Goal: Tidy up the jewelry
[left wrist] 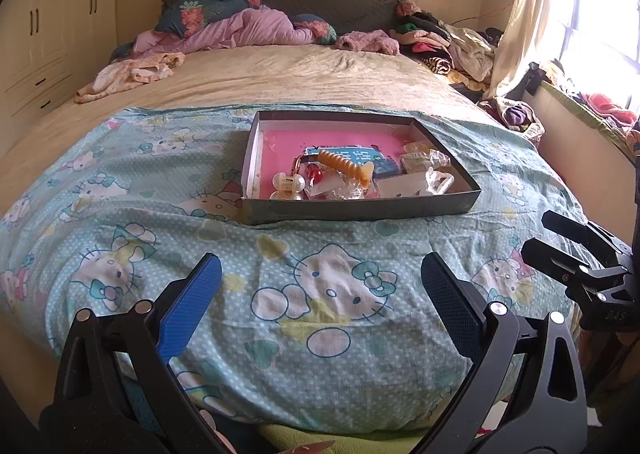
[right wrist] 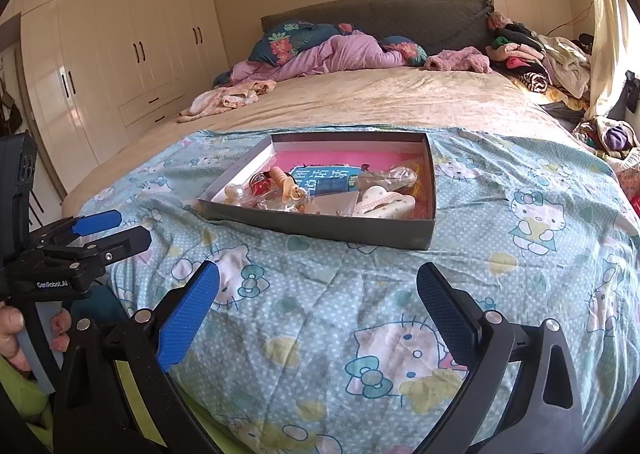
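Note:
A shallow dark box (left wrist: 360, 209) with a pink lining sits on the Hello Kitty blanket (left wrist: 328, 294), in the middle of both views. Inside it lie an orange spiral clip (left wrist: 346, 165), a white pearly clip (left wrist: 286, 183), red beads (left wrist: 314, 173), a blue card (left wrist: 352, 153) and clear packets. My left gripper (left wrist: 322, 274) hovers open over the blanket, short of the box and holding nothing. My right gripper (right wrist: 320, 274) is also open and empty in front of the box (right wrist: 320, 228). It appears at the right edge of the left wrist view as right gripper (left wrist: 538, 232).
A beige bedspread (left wrist: 280, 73) stretches behind the box, with pillows and a lilac quilt (left wrist: 248, 29) at the headboard. Clothes are piled at the back right (left wrist: 448, 41). White wardrobes (right wrist: 120, 45) stand on the left. A hand (right wrist: 12, 334) holds the left gripper's handle.

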`<state>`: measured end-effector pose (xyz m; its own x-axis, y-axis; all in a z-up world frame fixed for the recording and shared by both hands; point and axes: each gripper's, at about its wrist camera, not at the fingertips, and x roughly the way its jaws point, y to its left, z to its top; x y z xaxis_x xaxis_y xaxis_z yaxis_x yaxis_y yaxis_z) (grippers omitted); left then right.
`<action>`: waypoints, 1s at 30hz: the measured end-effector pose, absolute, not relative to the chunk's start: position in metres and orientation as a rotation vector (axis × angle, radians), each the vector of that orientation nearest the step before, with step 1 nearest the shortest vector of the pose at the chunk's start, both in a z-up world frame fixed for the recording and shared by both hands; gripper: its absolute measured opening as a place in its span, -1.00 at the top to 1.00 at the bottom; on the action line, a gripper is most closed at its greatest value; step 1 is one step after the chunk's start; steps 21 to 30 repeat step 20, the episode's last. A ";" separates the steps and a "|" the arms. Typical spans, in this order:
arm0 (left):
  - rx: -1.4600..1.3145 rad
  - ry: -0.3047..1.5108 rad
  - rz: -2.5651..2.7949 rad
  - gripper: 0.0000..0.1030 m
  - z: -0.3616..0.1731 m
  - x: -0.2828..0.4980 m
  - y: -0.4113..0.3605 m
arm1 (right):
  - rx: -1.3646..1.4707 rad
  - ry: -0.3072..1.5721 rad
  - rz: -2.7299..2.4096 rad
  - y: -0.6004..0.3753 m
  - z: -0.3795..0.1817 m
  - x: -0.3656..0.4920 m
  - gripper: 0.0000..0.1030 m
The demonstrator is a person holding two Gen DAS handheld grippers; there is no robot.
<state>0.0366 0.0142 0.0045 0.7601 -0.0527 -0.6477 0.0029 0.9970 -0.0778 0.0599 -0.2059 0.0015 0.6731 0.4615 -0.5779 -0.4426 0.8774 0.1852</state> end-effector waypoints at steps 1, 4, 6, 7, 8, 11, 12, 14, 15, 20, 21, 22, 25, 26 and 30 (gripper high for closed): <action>-0.068 0.710 -0.027 -0.81 0.004 0.037 0.013 | 0.036 0.664 0.507 -0.207 0.001 0.061 -0.91; -0.059 0.731 -0.022 -0.81 0.000 0.041 0.013 | 0.044 0.676 0.494 -0.210 -0.002 0.066 -0.91; -0.053 0.755 -0.013 -0.82 -0.004 0.046 0.014 | 0.055 0.689 0.483 -0.216 -0.005 0.071 -0.91; -0.049 0.768 -0.004 -0.82 -0.006 0.049 0.016 | 0.057 0.692 0.469 -0.219 -0.006 0.074 -0.91; -0.048 0.776 0.008 -0.82 -0.008 0.052 0.019 | 0.058 0.698 0.451 -0.225 -0.008 0.078 -0.91; -0.081 0.794 0.038 -0.82 -0.014 0.064 0.039 | 0.080 0.719 0.381 -0.247 -0.015 0.094 -0.91; -0.090 0.800 0.057 -0.81 -0.015 0.070 0.049 | 0.094 0.724 0.349 -0.258 -0.018 0.102 -0.91; -0.102 0.826 0.136 -0.82 -0.021 0.088 0.074 | 0.102 0.722 0.265 -0.283 -0.025 0.119 -0.91; -0.118 0.835 0.172 -0.81 -0.024 0.097 0.090 | 0.116 0.728 0.222 -0.299 -0.028 0.131 -0.91; -0.177 0.883 0.374 -0.81 -0.047 0.152 0.184 | 0.135 0.775 -0.048 -0.387 -0.055 0.200 -0.91; -0.177 0.883 0.374 -0.81 -0.047 0.152 0.184 | 0.135 0.775 -0.048 -0.387 -0.055 0.200 -0.91; -0.177 0.883 0.374 -0.81 -0.047 0.152 0.184 | 0.135 0.775 -0.048 -0.387 -0.055 0.200 -0.91; -0.177 0.883 0.374 -0.81 -0.047 0.152 0.184 | 0.135 0.775 -0.048 -0.387 -0.055 0.200 -0.91; -0.177 0.883 0.374 -0.81 -0.047 0.152 0.184 | 0.135 0.775 -0.048 -0.387 -0.055 0.200 -0.91; -0.177 0.883 0.374 -0.81 -0.047 0.152 0.184 | 0.135 0.775 -0.048 -0.387 -0.055 0.200 -0.91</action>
